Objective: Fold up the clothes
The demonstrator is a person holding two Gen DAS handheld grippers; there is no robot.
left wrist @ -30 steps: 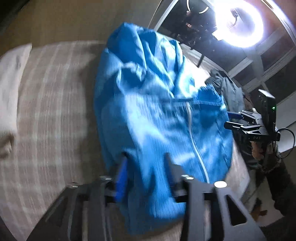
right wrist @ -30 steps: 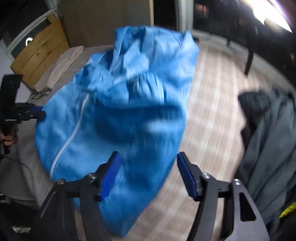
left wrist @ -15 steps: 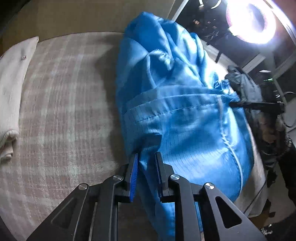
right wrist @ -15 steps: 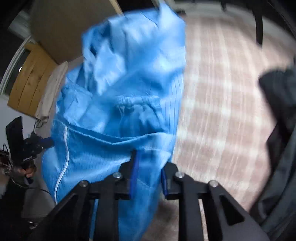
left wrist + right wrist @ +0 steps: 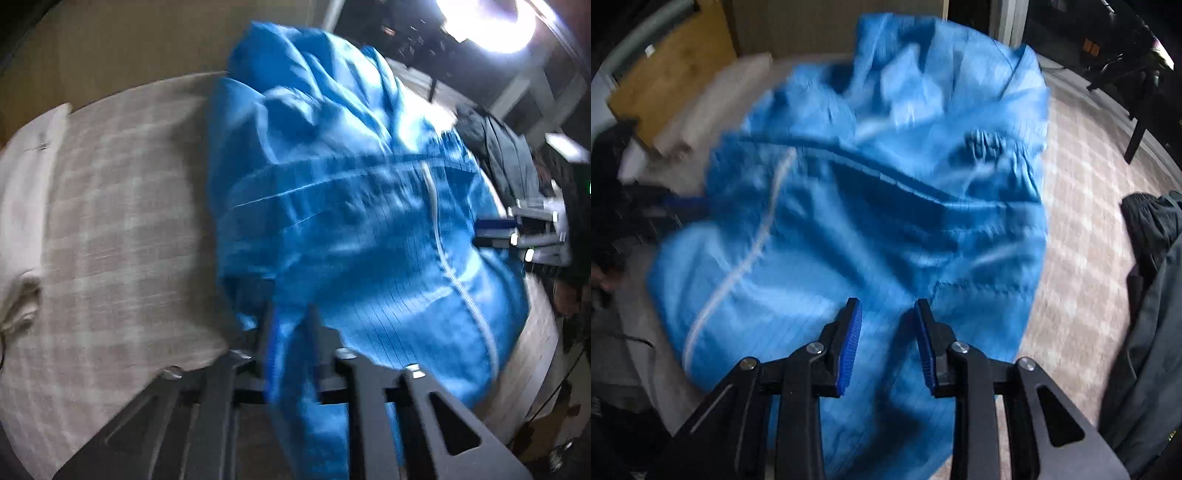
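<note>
Left gripper (image 5: 291,332), bottom centre of the left wrist view: jaws are closing, and a bunch of the blue jacket (image 5: 351,206) already sits between the pads and trails down past them. Half a second ago the pads stood either side of the hem with a visible gap; a second ago they were wide apart. Reading: clenched on the lower hem, grip just established.

Right gripper (image 5: 888,339), bottom centre of the right wrist view: jaws are opening. Blue ribbed pads stand apart with fabric lying between and beneath them, not pinched as far as the blur allows. Half a second ago they were nearly together at the hem edge. Judgement: this side has let go or is re-seating, so the hem is held at one corner only and the fold cannot be carried over evenly yet.

Jacket: thin, slick, slightly shiny synthetic with a fine woven grid; it billows and holds air in soft ridges. White zipper (image 5: 738,269) runs diagonally at left of the right wrist view. A gathered elastic cuff (image 5: 982,142) shows upper right. The garment lies spread on the bed (image 5: 110,221), whose cover is a pale plaid, matte and coarse.

Periphery: cream folded cloth (image 5: 22,206) at far left of the left wrist view; dark grey clothing (image 5: 1148,295) heaped at right edge of the right wrist view; wooden board (image 5: 672,70) upper left; bright lamp (image 5: 487,22) upper right.
</note>
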